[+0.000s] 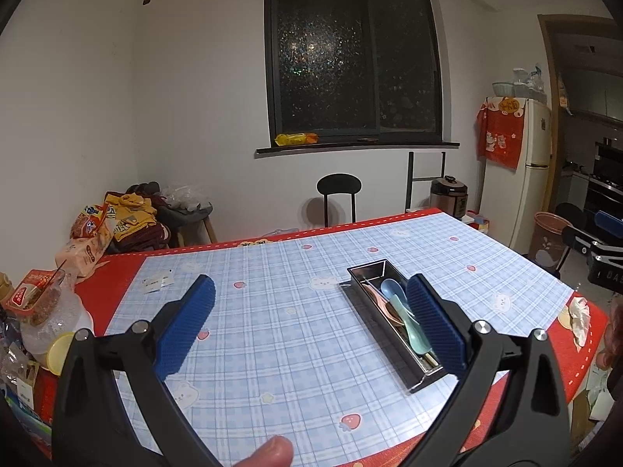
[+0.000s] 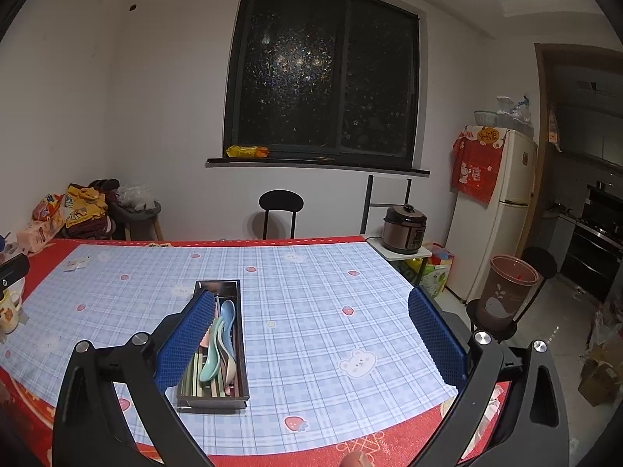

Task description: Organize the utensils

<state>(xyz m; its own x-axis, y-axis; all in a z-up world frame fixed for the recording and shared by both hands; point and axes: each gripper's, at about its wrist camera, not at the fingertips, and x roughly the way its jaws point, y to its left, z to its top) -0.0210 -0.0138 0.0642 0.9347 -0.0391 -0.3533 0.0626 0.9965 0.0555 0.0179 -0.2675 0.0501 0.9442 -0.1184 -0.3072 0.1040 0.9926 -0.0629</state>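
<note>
Now both my tools are spread and hold nothing: the left tool (image 1: 309, 323), the right tool (image 2: 311, 334). Between them on the desk (image 2: 311, 272), the metal tray (image 2: 215, 350) of spoons (image 2: 218, 340) runs lengthwise away, at lower left of the right view.

Table (image 2: 331, 443), red cloth, blue plaid mat (image 2: 311, 292); metal utensil tray (image 2: 212, 399) on mat, mug (image 2: 9, 311) at edge.

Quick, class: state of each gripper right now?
Left gripper: open, holding nothing.
Right gripper: open, holding nothing.
</note>
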